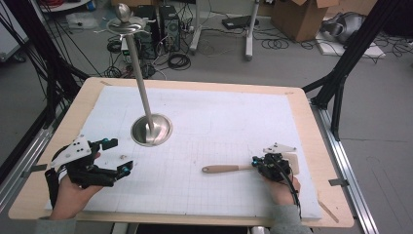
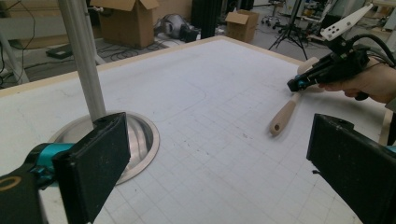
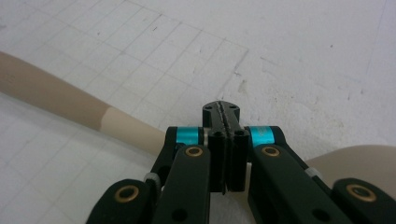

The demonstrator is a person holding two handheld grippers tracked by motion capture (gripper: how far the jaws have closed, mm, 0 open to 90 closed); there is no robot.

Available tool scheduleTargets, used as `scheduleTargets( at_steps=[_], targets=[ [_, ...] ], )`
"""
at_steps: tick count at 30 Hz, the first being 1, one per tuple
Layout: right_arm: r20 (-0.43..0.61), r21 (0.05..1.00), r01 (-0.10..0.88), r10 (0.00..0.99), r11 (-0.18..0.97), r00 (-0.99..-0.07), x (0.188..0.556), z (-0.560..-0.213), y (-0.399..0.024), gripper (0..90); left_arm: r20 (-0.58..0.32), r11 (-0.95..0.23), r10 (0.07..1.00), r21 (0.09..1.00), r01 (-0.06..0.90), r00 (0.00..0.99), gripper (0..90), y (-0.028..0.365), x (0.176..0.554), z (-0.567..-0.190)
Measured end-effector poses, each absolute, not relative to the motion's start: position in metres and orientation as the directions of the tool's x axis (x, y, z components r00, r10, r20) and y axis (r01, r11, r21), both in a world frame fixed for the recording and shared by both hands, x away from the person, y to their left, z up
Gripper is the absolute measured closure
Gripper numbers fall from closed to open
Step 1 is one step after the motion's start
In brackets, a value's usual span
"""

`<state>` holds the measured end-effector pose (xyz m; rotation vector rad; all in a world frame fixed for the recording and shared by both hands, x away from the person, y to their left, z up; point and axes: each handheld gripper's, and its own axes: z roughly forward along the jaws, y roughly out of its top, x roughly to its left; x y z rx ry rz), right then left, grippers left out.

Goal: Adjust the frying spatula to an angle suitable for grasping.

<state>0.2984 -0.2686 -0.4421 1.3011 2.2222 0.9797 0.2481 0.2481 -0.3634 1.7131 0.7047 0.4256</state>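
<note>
R gripper (image 1: pixel 257 161), jaws pressed together, sits over the pale wooden-handled spatula (image 1: pixel 221 168) lying flat on the white grid mat (image 1: pixel 219 117) at 5 o'clock. L gripper (image 1: pixel 114 156), jaws spread, empty, at 8 o'clock.

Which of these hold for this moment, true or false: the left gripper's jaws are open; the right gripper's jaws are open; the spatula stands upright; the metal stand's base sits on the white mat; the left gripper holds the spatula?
1. The left gripper has its jaws open. True.
2. The right gripper has its jaws open. False: they are closed together, over the spatula.
3. The spatula stands upright. False: it lies flat on the mat.
4. The metal stand has its base on the white mat. True.
5. The left gripper holds the spatula. False: nothing is between its jaws.
</note>
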Motion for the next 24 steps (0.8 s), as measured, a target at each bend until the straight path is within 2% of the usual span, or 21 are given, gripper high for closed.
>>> scheduleTargets(
  at_steps=[2,8,13,24],
  targets=[
    [-0.001,0.734,0.587,0.864,0.342,-0.503,0.298,-0.442,-0.268,90.0,-0.084,-0.143,0.654,0.962,0.231,0.752,6.6,0.248,0.248,-0.363],
    [0.035,0.763,0.573,0.866,0.299,-0.499,0.291,-0.434,-0.271,90.0,-0.082,-0.144,0.656,0.962,0.231,0.75,6.6,0.248,0.249,-0.364],
    [0.077,0.788,0.539,0.82,0.298,-0.567,0.278,-0.429,-0.263,90.0,-0.084,-0.144,0.658,0.961,0.234,0.748,6.6,0.249,0.249,-0.364],
    [0.077,0.774,0.51,0.744,0.374,-0.664,0.268,-0.431,-0.235,90.0,-0.088,-0.137,0.664,0.962,0.237,0.743,6.6,0.253,0.25,-0.365]
  ],
)
